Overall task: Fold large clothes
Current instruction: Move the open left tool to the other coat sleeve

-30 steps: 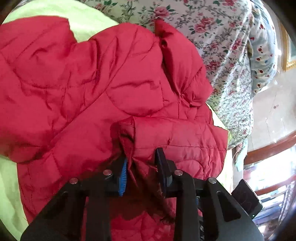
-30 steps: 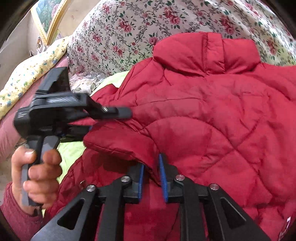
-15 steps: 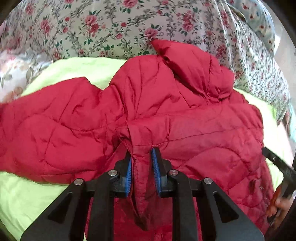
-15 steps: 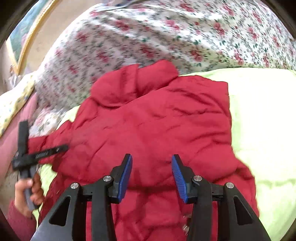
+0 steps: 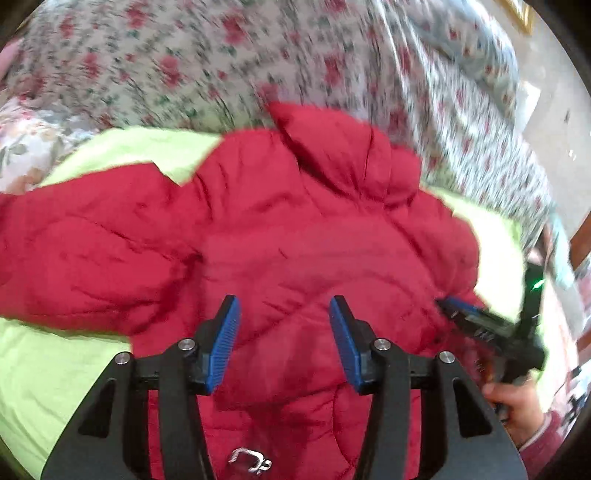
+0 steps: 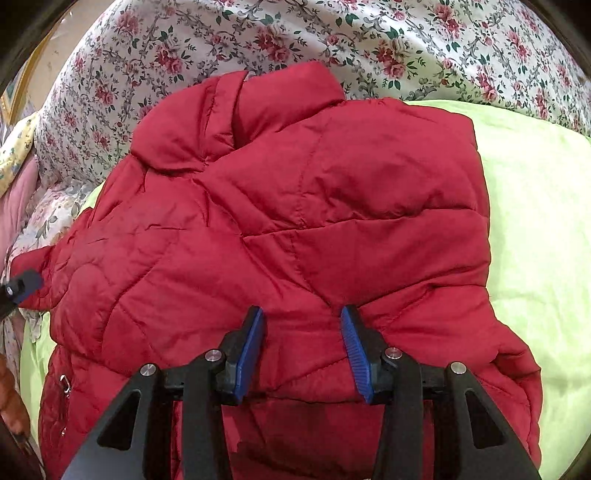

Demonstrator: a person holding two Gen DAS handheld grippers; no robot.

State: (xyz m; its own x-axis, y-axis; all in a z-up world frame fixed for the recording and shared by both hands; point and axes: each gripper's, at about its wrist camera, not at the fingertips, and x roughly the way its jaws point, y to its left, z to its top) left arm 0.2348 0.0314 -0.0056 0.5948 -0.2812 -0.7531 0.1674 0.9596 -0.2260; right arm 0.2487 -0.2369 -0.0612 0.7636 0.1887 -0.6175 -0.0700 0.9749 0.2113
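Note:
A red quilted jacket point(image 5: 295, 229) lies spread on a lime green sheet point(image 5: 55, 369), collar toward the far floral bedding. One sleeve point(image 5: 74, 251) stretches out to the left. My left gripper point(image 5: 282, 301) hovers over the jacket's middle, its jaws opening, with no fabric pinched between the blue pads. In the right wrist view the jacket point(image 6: 295, 206) has its right side folded in over the body. My right gripper point(image 6: 302, 310) stands open just above that folded panel and holds nothing. The right gripper point(image 5: 476, 321) also shows at the jacket's right edge in the left wrist view.
A floral quilt point(image 6: 332, 29) is heaped along the far side of the bed. Bare green sheet point(image 6: 535, 221) lies to the right of the jacket. A metal zipper pull point(image 5: 251, 459) sits near the hem. A hand point(image 5: 517, 402) grips the right tool's handle.
Both grippers were shut on folds of the jacket; both have let go. The right opened first and swung right over the folded panel. The left opened just now and pulled back.

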